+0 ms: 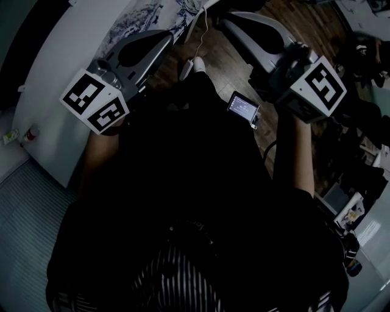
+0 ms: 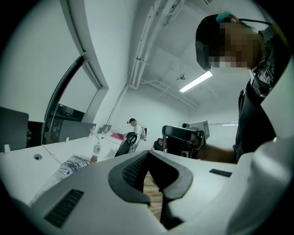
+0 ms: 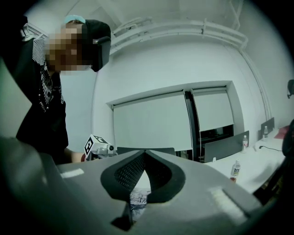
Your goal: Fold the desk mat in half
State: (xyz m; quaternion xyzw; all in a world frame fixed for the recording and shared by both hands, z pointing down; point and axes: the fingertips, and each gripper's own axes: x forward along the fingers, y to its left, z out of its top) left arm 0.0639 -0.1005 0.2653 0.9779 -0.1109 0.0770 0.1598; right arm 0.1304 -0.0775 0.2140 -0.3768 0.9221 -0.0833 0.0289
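Note:
The desk mat (image 1: 137, 18), printed with a dark sketch pattern, lies flat on the white table (image 1: 58, 67) at the top of the head view. It also shows in the left gripper view as the mat (image 2: 70, 166) on the tabletop. Both grippers are held up in front of the person's dark-clothed body, off the table. My left gripper (image 1: 168, 35) is shut with its pads meeting at the tip (image 2: 147, 154) and nothing between them. My right gripper (image 1: 227, 21) is likewise shut and empty (image 3: 144, 152). A strip of the mat's print (image 3: 137, 200) shows below its pads.
A small device with a lit screen (image 1: 244, 108) and a white cable (image 1: 204, 30) hang over the wooden floor (image 1: 228, 61). A bottle (image 2: 95, 149) stands on the table, and another person (image 2: 133, 125) stands far behind it. Clutter lines the right edge.

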